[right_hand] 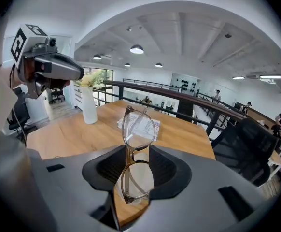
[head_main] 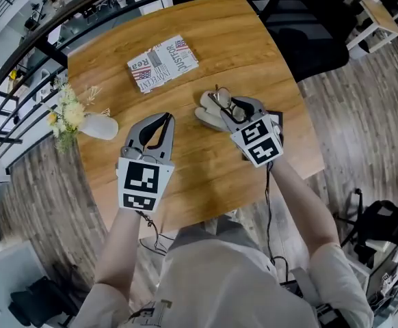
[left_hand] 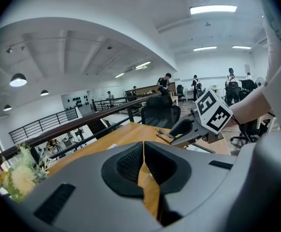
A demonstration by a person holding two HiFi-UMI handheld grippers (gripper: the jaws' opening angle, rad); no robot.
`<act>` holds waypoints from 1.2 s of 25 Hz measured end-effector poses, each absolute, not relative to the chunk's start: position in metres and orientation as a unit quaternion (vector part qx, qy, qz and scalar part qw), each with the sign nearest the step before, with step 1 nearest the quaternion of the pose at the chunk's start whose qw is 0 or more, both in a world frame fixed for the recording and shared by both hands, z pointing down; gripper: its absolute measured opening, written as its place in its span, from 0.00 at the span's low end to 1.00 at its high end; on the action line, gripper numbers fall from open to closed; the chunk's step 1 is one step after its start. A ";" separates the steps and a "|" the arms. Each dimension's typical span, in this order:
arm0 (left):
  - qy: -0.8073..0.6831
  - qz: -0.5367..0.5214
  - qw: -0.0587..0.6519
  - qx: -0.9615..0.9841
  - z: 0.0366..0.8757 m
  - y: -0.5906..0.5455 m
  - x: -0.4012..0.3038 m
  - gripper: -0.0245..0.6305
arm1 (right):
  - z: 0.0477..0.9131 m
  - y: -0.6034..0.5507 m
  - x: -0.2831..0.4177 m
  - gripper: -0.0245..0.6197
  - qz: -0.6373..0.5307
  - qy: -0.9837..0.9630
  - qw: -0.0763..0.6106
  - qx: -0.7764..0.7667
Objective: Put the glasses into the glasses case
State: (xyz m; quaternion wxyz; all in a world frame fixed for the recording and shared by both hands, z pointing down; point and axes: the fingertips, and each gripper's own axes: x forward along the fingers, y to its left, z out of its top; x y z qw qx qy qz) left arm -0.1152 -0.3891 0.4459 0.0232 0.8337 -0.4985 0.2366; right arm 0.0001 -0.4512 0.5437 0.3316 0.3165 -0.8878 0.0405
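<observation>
1. Your right gripper (right_hand: 133, 153) pinches the glasses (right_hand: 138, 128) at the bridge, with one lens above the other.
2. The white glasses case (head_main: 206, 117) lies on the table (head_main: 206, 176) right by those jaws. The glasses are in the grip, not inside it.
3. Your left gripper (left_hand: 143, 148) has its jaws pressed together on nothing.
4. The white vase (head_main: 101, 127) holds flowers (head_main: 67, 113).
</observation>
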 end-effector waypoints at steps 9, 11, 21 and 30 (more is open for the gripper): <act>-0.495 0.262 0.084 0.824 0.507 -0.390 -0.118 0.07 | 0.632 -0.457 -0.007 0.30 0.024 -0.874 0.413 0.256; -0.500 0.268 0.101 0.818 0.518 -0.388 -0.125 0.07 | 0.647 -0.455 -0.010 0.30 0.011 -0.872 0.430 0.236; -0.490 0.276 0.134 0.816 0.546 -0.375 -0.124 0.07 | 0.704 -0.447 -0.027 0.30 0.012 -0.863 0.478 0.164; -0.488 0.256 0.136 0.823 0.546 -0.362 -0.119 0.07 | 0.723 -0.434 -0.036 0.31 -0.016 -0.850 0.514 0.113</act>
